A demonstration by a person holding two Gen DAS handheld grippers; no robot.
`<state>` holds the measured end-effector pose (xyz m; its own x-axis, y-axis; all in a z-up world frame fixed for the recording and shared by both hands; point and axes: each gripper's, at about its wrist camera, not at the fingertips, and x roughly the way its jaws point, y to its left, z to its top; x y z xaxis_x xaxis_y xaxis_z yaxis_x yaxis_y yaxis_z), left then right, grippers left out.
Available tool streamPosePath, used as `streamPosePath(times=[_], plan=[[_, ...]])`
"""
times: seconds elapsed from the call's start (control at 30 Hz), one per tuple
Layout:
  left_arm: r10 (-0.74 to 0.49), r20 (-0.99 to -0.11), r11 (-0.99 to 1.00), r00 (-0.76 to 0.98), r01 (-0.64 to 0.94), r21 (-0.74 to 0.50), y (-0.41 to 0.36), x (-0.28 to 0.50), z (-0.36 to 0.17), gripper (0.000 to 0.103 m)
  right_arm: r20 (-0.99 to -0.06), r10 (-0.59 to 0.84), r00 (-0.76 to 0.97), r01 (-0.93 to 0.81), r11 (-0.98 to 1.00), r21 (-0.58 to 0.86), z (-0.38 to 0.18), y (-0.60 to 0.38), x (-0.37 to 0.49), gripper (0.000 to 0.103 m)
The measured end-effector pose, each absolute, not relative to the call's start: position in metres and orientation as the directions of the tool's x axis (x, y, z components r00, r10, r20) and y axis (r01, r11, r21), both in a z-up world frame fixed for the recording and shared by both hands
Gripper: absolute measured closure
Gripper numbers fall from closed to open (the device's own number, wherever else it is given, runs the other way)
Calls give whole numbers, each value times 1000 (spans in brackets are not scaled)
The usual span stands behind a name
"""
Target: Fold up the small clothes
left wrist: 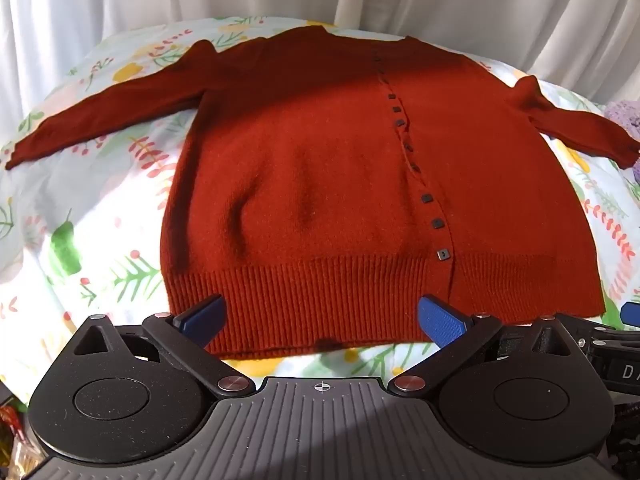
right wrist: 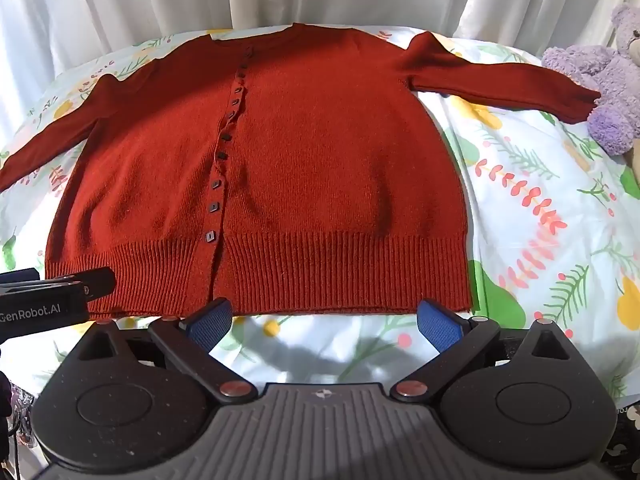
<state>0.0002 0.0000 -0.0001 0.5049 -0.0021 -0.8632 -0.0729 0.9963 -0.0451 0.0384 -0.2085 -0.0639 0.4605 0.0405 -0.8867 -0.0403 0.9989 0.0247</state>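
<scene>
Since the cardigan (left wrist: pixel 340 184) lies flat, buttons up, on the floral sheet (left wrist: pixel 80 208), hem toward both tools and collar at the far end, its long axis runs straight away from them. L wrist view: left gripper (left wrist: pixel 320 316) spread wide, holding nothing, hovering over the hem's left half, w/ the left sleeve (left wrist: pixel 100 120) reaching out from the cardigan's side. R wrist view: right gripper (right wrist: pixel 324 320) equally wide, empty, just short of the hem's right half; right sleeve (right wrist: pixel 500 80) ends by a purple teddy (right wrist: pixel 600 80). I'd say each sleeve suits its own-side gripper.
</scene>
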Motion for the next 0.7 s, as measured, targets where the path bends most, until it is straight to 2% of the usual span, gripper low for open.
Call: streamPosePath(times=[0.7], plan=[[9,-868,996,496,-81,-36,-2,-1,-7,0,-892,61,448,-52,998,42,-68,-211,38,4]])
